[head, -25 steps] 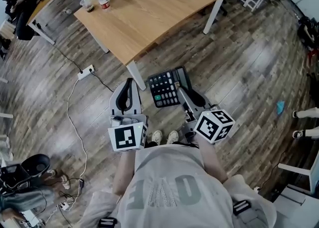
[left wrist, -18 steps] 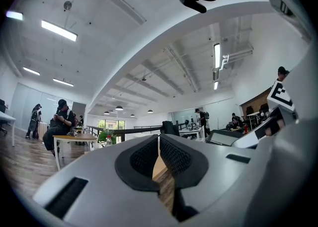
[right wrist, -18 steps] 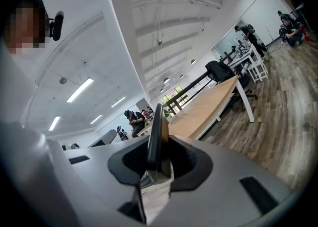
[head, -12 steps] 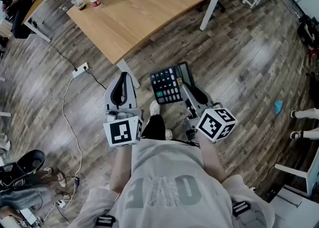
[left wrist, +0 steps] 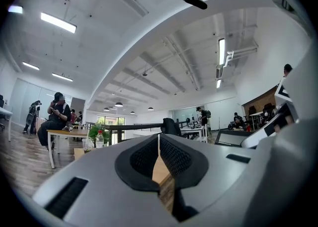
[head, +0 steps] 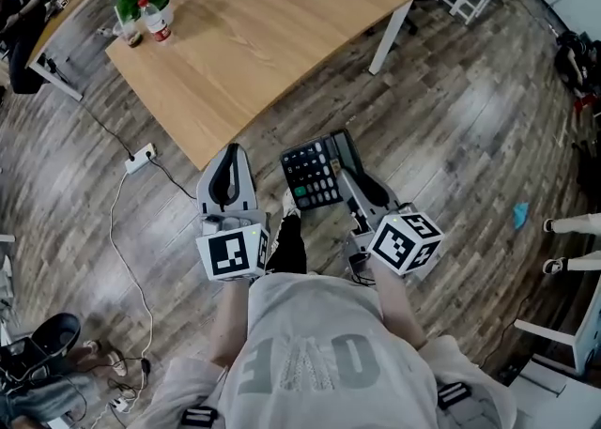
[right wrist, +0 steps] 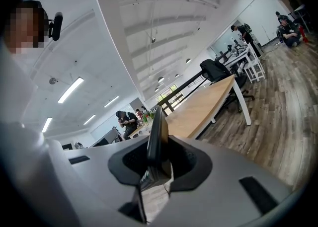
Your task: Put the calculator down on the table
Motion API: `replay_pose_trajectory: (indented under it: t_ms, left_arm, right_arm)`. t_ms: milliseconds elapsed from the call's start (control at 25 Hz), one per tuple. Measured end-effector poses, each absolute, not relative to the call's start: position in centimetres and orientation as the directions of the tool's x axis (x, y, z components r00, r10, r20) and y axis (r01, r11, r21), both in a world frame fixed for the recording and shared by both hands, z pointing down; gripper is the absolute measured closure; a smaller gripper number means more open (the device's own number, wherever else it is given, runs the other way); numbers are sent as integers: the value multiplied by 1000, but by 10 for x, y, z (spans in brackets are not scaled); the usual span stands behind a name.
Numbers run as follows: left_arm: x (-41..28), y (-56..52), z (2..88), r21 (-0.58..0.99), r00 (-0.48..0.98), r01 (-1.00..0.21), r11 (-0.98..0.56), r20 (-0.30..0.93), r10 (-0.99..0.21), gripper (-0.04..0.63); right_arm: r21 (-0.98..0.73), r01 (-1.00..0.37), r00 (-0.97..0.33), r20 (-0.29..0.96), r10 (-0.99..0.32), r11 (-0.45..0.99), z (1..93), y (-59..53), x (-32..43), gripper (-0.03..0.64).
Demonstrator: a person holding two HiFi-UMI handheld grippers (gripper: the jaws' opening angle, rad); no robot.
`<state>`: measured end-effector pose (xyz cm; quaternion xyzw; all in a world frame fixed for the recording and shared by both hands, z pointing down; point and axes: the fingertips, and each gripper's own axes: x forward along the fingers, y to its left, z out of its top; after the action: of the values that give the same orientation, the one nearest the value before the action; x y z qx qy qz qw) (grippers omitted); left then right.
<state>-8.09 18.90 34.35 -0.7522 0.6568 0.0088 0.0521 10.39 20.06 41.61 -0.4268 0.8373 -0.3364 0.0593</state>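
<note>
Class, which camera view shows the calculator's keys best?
The head view: the calculator faces the camera there, with its rows of keys in plain sight. The right gripper view shows it only edge-on, and the left gripper view shows no keys.

Both grippers are held side by side ahead of the torso, pointed forward and roughly level. The left gripper (head: 233, 150) is seen with jaws pressed together (nothing between them); the right gripper (head: 344, 176) is clamped on the calculator (head: 310, 170).

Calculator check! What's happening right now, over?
Right gripper shut on black flat desk calculator. Left gripper shut, empty. Calculator over grey plank floor, short of light wooden table. Nothing in the way.
</note>
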Motion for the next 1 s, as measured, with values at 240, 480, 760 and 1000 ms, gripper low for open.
replay_pose_trajectory:
  t_ms: [240,480,760,1000]
  left_arm:
    - [-93,105,339,-64,139,-989,-135,-68,-988,577]
    - [-118,24,325,-61,136,-990,-131,-82,-987,577]
    - [-141,-45,315,-42,133,-991,-129,-103,-986,577]
    - [-138,-82,316,-21,140,-990,-138,-94,-986,576]
  right_arm:
    - [-615,-683,-620,203,-758,393,410,116,97,520]
    - [-602,-693,-613,203,-763,397,394,29,78,522]
    - [-590,-709,-596,206,-776,387,383,-35,66,522]
    - [-586,-722,-574,211,-791,368,378,-68,76,523]
